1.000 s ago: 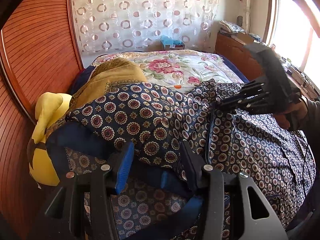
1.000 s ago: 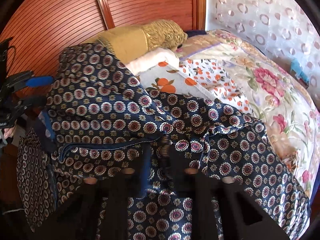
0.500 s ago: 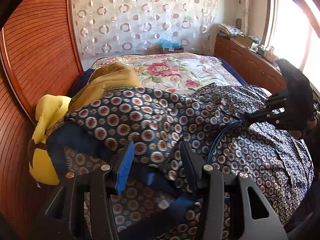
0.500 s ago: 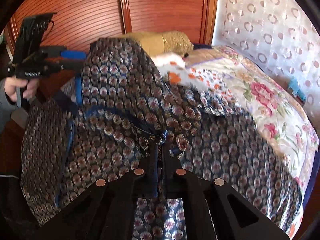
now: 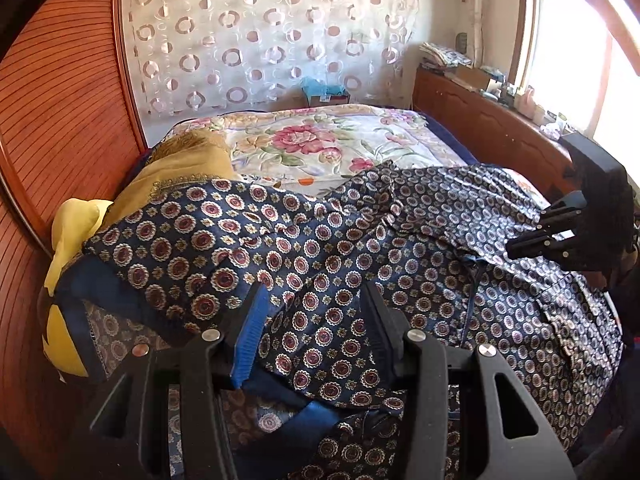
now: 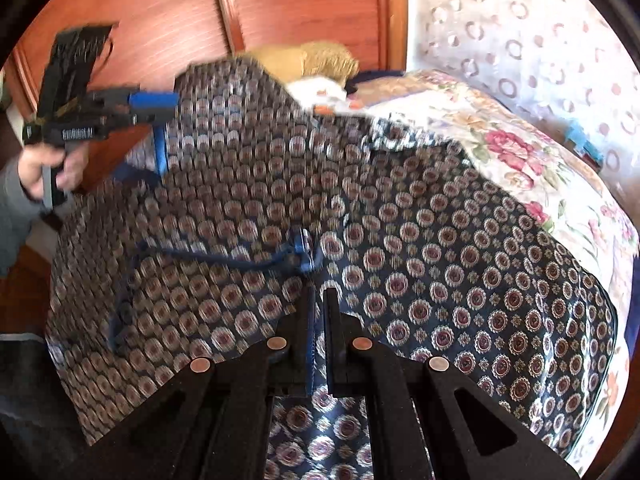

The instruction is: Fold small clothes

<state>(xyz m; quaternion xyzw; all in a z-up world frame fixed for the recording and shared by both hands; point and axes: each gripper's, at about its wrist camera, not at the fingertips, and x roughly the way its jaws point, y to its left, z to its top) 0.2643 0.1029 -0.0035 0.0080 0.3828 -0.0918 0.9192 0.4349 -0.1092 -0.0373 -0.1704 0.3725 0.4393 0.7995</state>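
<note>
A navy garment with red-and-cream medallions [image 5: 320, 256] lies spread and rumpled over the bed, also filling the right wrist view [image 6: 400, 248]. My left gripper [image 5: 312, 304] is open, its fingers straddling a raised fold of the cloth. It also shows in the right wrist view [image 6: 160, 108] at the garment's far left edge. My right gripper [image 6: 319, 296] is shut on the garment's blue-trimmed edge [image 6: 302, 250] and pulls it taut. It also shows in the left wrist view [image 5: 516, 246] at the right.
A floral quilt [image 5: 320, 144] covers the bed beyond the garment. A mustard pillow [image 5: 180, 176] and a yellow plush toy [image 5: 68, 264] sit by the wooden headboard [image 5: 60, 120]. A wooden cabinet [image 5: 492, 120] stands under the window at the right.
My right gripper closed on the garment's edge and pulled it away to the right, stretching the cloth flatter. My left gripper stayed open over the fold.
</note>
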